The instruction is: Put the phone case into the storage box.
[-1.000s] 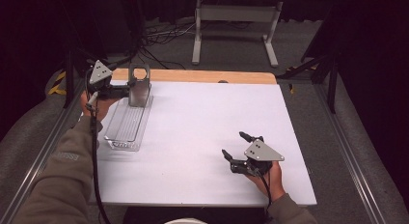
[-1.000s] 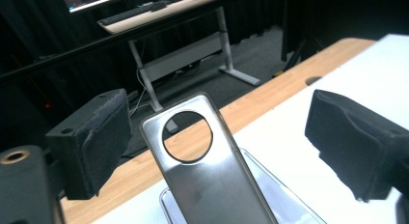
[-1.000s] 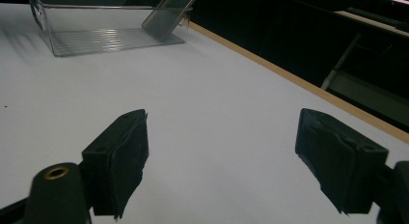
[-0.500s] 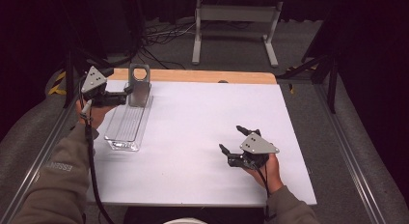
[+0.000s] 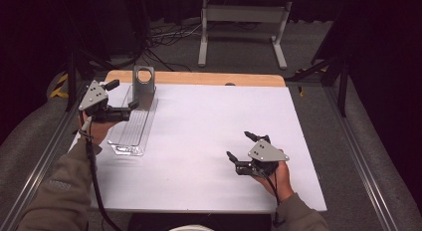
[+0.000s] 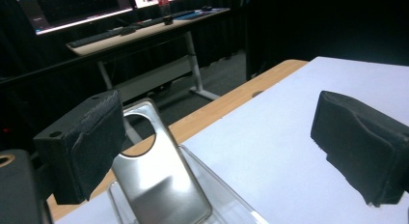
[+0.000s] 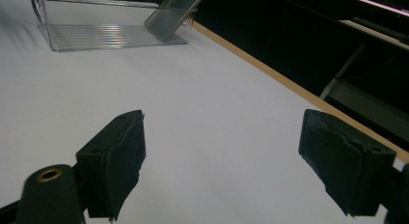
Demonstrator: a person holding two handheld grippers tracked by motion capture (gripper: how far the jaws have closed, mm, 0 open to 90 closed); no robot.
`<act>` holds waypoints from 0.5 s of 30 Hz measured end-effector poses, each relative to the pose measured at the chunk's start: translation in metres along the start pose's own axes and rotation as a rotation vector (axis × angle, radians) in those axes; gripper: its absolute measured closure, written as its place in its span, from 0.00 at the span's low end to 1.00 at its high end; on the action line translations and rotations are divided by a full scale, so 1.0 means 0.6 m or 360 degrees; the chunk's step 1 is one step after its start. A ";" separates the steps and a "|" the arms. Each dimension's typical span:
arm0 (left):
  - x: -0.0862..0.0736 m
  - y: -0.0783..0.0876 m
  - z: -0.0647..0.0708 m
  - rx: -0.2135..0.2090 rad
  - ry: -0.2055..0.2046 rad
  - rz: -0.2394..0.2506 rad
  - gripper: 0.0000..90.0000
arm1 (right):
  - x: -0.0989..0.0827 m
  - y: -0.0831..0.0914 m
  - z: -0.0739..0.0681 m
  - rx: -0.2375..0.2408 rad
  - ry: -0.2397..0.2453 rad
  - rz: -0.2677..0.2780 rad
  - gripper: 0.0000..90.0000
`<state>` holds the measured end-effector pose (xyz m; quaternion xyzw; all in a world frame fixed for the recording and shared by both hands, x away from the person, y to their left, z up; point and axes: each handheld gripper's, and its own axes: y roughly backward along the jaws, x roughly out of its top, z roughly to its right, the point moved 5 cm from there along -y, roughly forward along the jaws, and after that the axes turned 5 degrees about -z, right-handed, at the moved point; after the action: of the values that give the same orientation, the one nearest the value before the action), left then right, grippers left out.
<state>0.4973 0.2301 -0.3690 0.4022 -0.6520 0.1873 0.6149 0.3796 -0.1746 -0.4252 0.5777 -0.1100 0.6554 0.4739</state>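
Jaws on both tools stand wide apart, with nothing between the pads. In the high view the left gripper [image 5: 119, 98] sits at the left edge of the white table [image 5: 209, 136], just beside the clear plastic tray [image 5: 130, 134] and the metal plate [image 5: 144, 86] that stands in the tray's far end with a round hole near its top. One jaw reaches out over the tray's near wall toward the plate's base, but whether it touches the plastic cannot be told from above. In the left gripper view the black pads [image 6: 82, 147] frame open air — the plate [image 6: 154, 180] rises tilted behind the left pad, its foot inside the tray [image 6: 226, 200], and neither pad presses on it. The right gripper [image 5: 246, 150] rests low over the bare table near the right front, well apart from the tray, held in the person's right hand [image 5: 276, 176]. In the right gripper view its pads [image 7: 115, 161] are spread over plain white surface — the tray [image 7: 111, 28] and leaning plate [image 7: 169, 19] lie far off at the top.
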 end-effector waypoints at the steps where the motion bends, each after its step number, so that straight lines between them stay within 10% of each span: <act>1: -0.001 0.002 0.002 -0.0008 -0.0007 -0.0006 0.06 | 0.000 0.001 0.000 -0.0005 -0.0004 0.0001 0.19; 15: -0.003 0.024 0.034 -0.0087 -0.0032 0.0038 0.05 | -0.001 0.006 -0.003 -0.0016 -0.0001 0.0002 0.18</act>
<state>0.4729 0.2239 -0.3705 0.3794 -0.6678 0.1726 0.6167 0.3753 -0.1754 -0.4247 0.5756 -0.1139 0.6550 0.4762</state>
